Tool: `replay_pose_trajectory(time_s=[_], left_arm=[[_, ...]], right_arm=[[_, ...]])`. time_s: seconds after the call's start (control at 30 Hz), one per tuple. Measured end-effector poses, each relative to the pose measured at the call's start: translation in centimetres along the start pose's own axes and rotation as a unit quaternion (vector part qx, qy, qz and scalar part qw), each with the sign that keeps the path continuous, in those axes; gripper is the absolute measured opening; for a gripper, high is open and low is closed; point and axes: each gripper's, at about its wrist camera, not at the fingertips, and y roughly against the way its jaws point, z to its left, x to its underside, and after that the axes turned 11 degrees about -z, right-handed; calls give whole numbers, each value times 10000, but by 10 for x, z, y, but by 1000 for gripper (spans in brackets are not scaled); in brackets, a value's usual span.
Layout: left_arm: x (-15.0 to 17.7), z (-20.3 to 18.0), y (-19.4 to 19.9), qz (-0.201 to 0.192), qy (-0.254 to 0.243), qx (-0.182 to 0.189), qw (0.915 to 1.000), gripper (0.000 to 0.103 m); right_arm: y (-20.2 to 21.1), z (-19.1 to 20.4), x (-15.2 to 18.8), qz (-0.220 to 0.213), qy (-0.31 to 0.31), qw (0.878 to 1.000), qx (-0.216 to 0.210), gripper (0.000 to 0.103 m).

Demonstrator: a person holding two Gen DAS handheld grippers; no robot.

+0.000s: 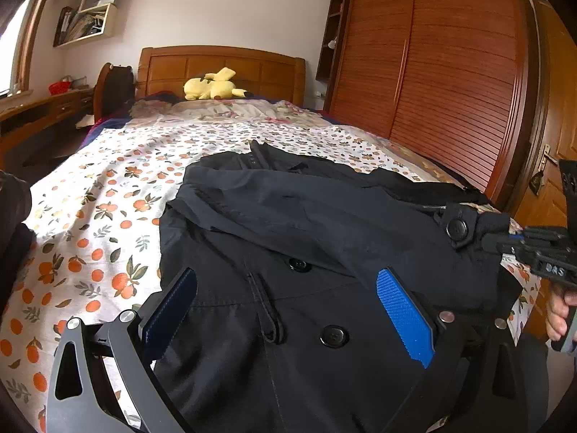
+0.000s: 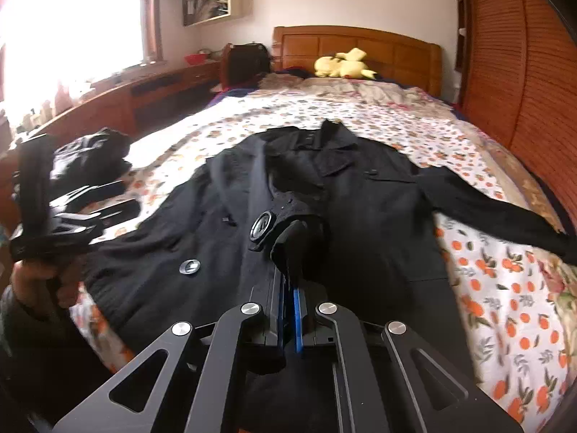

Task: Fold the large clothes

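While our right gripper (image 2: 288,263) pinches the black coat's (image 1: 288,216) buttoned sleeve cuff (image 2: 285,227), our left gripper (image 1: 288,310) hovers open above it on the bed (image 1: 108,180); heavy, limp fabric, so grab hems.

Left gripper (image 1: 288,310) jaws spread wide, right gripper (image 2: 290,263) jaws pinched together on dark cloth
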Motion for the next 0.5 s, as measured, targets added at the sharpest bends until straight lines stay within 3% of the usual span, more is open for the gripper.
replay_pose_trajectory(time_s=[0.03,0.1,0.13,0.17,0.4,0.5], left_arm=[[1,-1,-1,10,-14,3,10000,101],[2,-4,-2,33,-45,7,10000,101],[2,-5,-2,40,-54,6,10000,101],[3,-6,-3,46,-51,5,10000,101],[9,-15,-11,148,-157,24,9998,101],[13,-20,-14,202,-220,23,9995,101]], right_arm=[[-1,-5,0,1,31,9999,145,4],[-2,-15,0,-51,105,9982,593,22],[-1,-19,-1,-123,143,9967,792,48],[1,-24,-2,-224,201,9953,915,56],[-8,-38,-5,-220,268,9964,779,55],[-24,-37,2,-37,255,9982,548,48]])
